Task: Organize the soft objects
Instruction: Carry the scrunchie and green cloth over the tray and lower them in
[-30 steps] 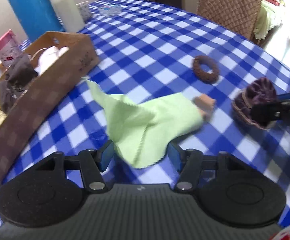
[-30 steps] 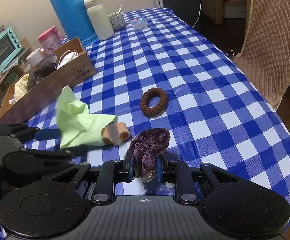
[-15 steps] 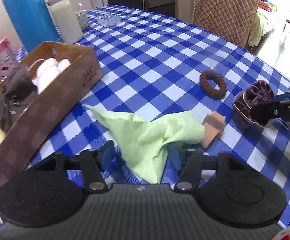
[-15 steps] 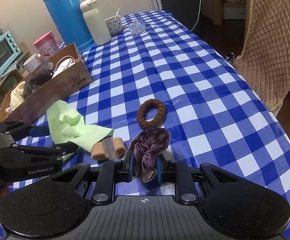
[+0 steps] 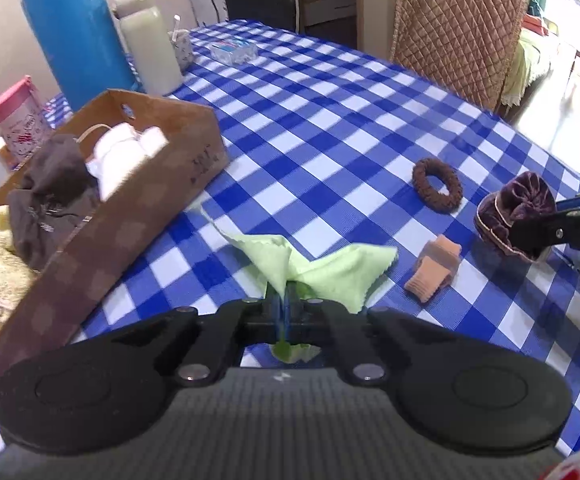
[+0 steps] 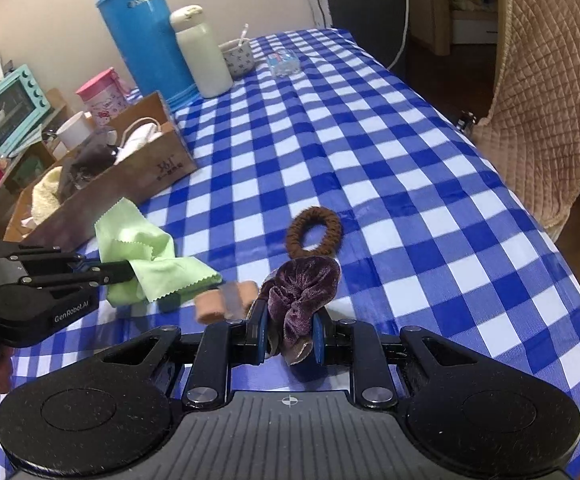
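Observation:
My left gripper (image 5: 282, 304) has its jaws clamped on a light green cloth (image 5: 330, 272), whose free part drapes onto the checked table; the same left gripper (image 6: 128, 270) pinches the green cloth (image 6: 146, 256) in the right wrist view. My right gripper (image 6: 288, 332) is shut on a purple velvet scrunchie (image 6: 302, 284), which shows as the purple scrunchie (image 5: 514, 212) at the right of the left wrist view. A brown scrunchie (image 6: 314, 232) and a rolled peach band (image 6: 226, 300) lie loose on the table.
A long cardboard box (image 5: 138, 208) holding white, dark brown and cream soft items stands at the left. Behind it are a blue thermos (image 5: 78, 32), a white bottle (image 5: 150, 52), a pink tub (image 5: 14, 120) and a cup. A quilted chair (image 6: 554, 112) stands off the table's right edge.
The left gripper's jaws have come together on the green cloth, which was lying between them. The cloth has pulled away from the peach band. The right gripper has kept still with the purple scrunchie.

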The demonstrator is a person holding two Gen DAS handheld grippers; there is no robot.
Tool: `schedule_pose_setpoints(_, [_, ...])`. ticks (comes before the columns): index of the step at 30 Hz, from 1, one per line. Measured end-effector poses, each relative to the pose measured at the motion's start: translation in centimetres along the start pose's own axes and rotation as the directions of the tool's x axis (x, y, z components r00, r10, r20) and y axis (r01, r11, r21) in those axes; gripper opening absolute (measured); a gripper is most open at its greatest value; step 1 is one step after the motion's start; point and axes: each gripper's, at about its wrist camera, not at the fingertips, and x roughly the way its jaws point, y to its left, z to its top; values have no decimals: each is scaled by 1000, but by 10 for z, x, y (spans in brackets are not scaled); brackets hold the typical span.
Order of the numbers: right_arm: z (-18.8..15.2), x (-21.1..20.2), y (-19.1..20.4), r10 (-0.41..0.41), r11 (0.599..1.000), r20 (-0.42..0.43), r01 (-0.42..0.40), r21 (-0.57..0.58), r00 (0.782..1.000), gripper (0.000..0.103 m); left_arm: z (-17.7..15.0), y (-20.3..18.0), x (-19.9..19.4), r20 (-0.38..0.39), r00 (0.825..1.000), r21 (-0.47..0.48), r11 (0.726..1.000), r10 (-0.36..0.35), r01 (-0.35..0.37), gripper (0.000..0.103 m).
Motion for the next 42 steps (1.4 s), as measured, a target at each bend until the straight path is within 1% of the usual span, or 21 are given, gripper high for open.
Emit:
schedule_pose_setpoints(10, [8,-13,24,58,996,27,-56,-68,998,22,-3,23,-49,53,996,-70,995,68,-65,3])
schedule_pose_setpoints(16, [10,-21,43,102,988,38,-97,-117,994,22,-9,38,-81,81,990,-118,987,118,-108,3])
schedule_pose_setpoints(23, [11,-26,66,152,974,40,-142,-177,988,22,-21,54,-117,108,978,-174,972,179,-159,3])
schedule_pose_setpoints(29, [11,-23,91,204,954,25,-193,-230,979,22,-35,70,-145,119,965,-225,953,233,-202,3])
schedule_pose_setpoints(33, [15,-18,112,251,935,14,-239,-263,968,22,-41,83,-159,120,956,-252,940,269,-232,3])
schedule_pose_setpoints(36, [22,-11,130,289,918,8,-274,-287,957,22,-43,94,-167,126,947,-270,929,296,-254,3])
schedule_pose_setpoints(42, [42,5,161,341,889,13,-317,-330,940,22,-38,119,-176,144,926,-289,910,348,-297,3])
